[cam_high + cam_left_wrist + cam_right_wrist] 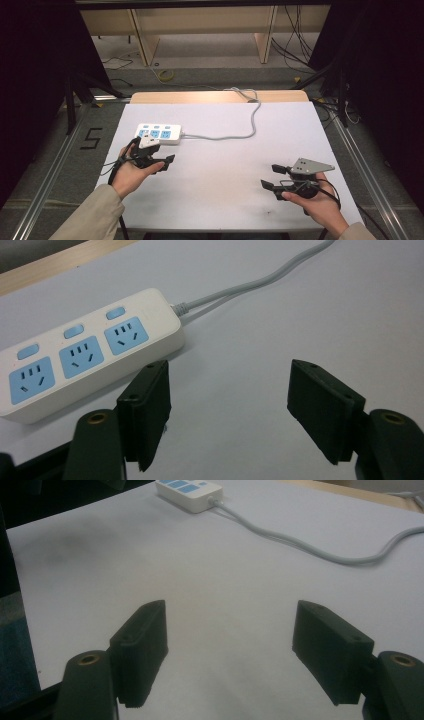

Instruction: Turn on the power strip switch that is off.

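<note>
1. Left gripper point(159, 159) is hovering just beside the power strip point(159, 133) at the table's point(225, 200) far left, jaws gaping, nothing btwn.
2. Right gripper point(273, 176) is resting near right, wide open, empty, well apart from the strip.

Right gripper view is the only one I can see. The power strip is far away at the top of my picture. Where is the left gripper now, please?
Observer: In the high view the left gripper is just in front of the power strip, on the person's side, with nothing between its jaws.
Operator: How many sockets has the strip?
Observer: The left gripper view shows three blue sockets, each with a blue button behind it.
Operator: Where does the cable go?
Observer: In the high view the grey cable runs right, bends toward the far edge of the table and passes over it.
</note>
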